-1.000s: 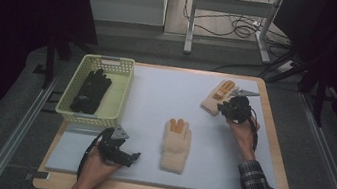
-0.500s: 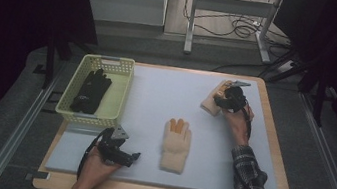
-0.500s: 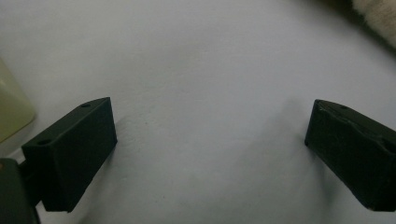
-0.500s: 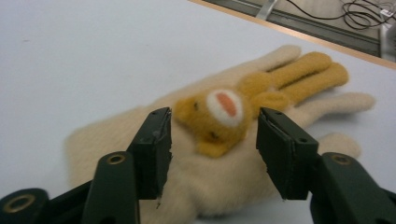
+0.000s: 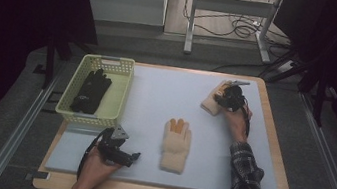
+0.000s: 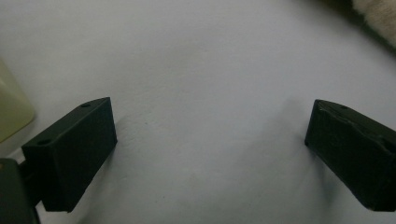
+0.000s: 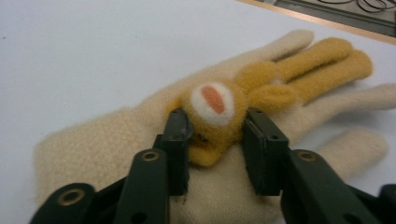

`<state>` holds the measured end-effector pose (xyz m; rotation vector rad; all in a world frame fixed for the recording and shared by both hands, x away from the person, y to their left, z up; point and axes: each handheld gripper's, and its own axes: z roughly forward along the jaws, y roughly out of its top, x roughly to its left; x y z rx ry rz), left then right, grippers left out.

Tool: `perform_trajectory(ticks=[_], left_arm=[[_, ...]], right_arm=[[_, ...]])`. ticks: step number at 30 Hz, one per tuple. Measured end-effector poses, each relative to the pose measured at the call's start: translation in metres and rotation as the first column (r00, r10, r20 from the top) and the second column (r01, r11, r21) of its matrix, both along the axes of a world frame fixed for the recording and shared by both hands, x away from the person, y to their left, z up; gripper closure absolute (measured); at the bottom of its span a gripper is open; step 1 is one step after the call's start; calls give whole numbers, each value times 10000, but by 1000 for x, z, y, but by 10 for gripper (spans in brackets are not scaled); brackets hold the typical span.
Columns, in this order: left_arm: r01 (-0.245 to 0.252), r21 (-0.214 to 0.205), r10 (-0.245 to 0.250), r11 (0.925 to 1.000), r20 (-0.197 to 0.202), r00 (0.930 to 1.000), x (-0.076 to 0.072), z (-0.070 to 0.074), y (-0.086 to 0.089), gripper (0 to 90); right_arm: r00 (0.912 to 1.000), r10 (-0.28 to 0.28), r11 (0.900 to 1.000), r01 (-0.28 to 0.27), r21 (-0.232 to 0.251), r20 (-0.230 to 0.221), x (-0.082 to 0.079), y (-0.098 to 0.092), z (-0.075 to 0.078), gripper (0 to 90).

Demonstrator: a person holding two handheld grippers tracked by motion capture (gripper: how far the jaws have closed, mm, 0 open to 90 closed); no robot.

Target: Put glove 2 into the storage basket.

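Note:
Two cream knitted gloves with orange fingers lie on the pale blue mat. One glove (image 5: 176, 143) is in the middle near the front. The other glove (image 5: 208, 103) (image 7: 93, 140) lies at the far right and carries an orange animal head (image 7: 212, 107). My right gripper (image 5: 229, 96) (image 7: 215, 140) has just been closing, and its pads now press both sides of that head. My left gripper (image 5: 134, 157) (image 6: 210, 140) rests open at the front left, with bare mat between its jaws and a cream glove's edge (image 6: 378, 14) farther off.
A yellow-green basket (image 5: 122, 87) (image 6: 11, 112) stands at the mat's far left and holds black gloves (image 5: 91, 90). The mat lies on a wooden table (image 5: 274, 120) whose rim runs close to the right glove. Cables lie on the floor behind.
My right gripper has moved a little away and to the left, down onto the far right glove. Its jaws are around the orange head. The left gripper has stayed in place.

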<state>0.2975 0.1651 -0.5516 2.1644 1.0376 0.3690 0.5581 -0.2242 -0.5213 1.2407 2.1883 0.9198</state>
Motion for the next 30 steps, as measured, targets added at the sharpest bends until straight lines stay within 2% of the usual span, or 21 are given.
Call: perform_trajectory(ticks=[3,9,13,16,20,23,27,30], left_arm=[[0,-2,0,10000,-2,10000,0,0,0,23],[2,5,-2,10000,0,10000,0,0,0,23],[1,4,-1,10000,2,10000,0,0,0,23],[-1,4,1,10000,3,10000,0,0,0,23],[-2,3,2,10000,5,10000,0,0,0,23],[-2,4,2,10000,2,10000,0,0,0,23],[-8,1,8,10000,5,10000,0,0,0,23],[-5,4,5,10000,7,10000,0,0,0,24]], right_arm=[[10000,17,9998,-17,-199,-8,-3,1,4,667],[9990,456,9982,-456,392,29,-16,-4,17,666],[9957,909,9925,-920,808,168,-32,-5,30,666],[9913,1270,9874,-1296,904,334,-43,-4,40,665],[9801,1902,9761,-1950,959,569,-63,1,54,663],[9692,2370,9636,-2433,1104,676,-79,4,64,662],[9497,3041,9424,-3113,1226,743,-102,8,75,659],[9299,3592,9221,-3667,1236,788,-123,13,83,657]])
